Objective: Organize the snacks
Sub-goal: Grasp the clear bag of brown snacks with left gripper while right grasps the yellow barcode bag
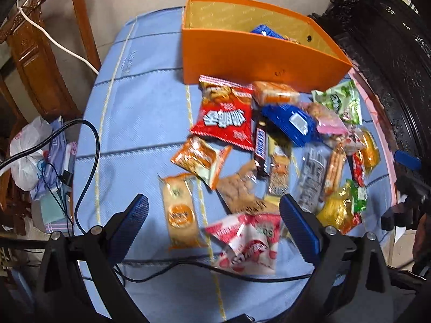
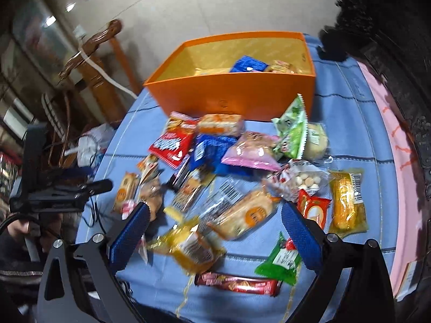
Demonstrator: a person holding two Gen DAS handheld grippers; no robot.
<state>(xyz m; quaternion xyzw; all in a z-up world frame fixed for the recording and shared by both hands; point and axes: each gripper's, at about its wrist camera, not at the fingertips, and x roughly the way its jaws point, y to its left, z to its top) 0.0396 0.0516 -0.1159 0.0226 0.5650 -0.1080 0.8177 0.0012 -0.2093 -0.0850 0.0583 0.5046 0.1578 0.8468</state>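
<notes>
Several snack packets lie scattered on a blue tablecloth (image 1: 140, 113) in front of an orange box (image 1: 256, 53) (image 2: 237, 94), which holds a blue packet (image 2: 249, 64) and another snack. My left gripper (image 1: 214, 212) hangs open above a pink-and-white strawberry packet (image 1: 247, 242), with an orange cracker pack (image 1: 179, 210) just inside its left finger. My right gripper (image 2: 215, 220) is open over a yellow packet (image 2: 188, 242) and a clear cracker pack (image 2: 247, 215). A red bag (image 1: 226, 118), a Snickers bar (image 1: 261, 148) and a red chocolate bar (image 2: 237, 282) lie loose. Nothing is held.
A wooden chair (image 1: 35, 53) stands left of the table, with a white cable (image 1: 54, 40) over it and plastic bags (image 1: 29, 150) on the floor. Dark carved furniture (image 1: 390, 53) lines the right side. A black cable (image 1: 89, 148) crosses the cloth. A person's hand (image 2: 18, 228) holds the other gripper at left.
</notes>
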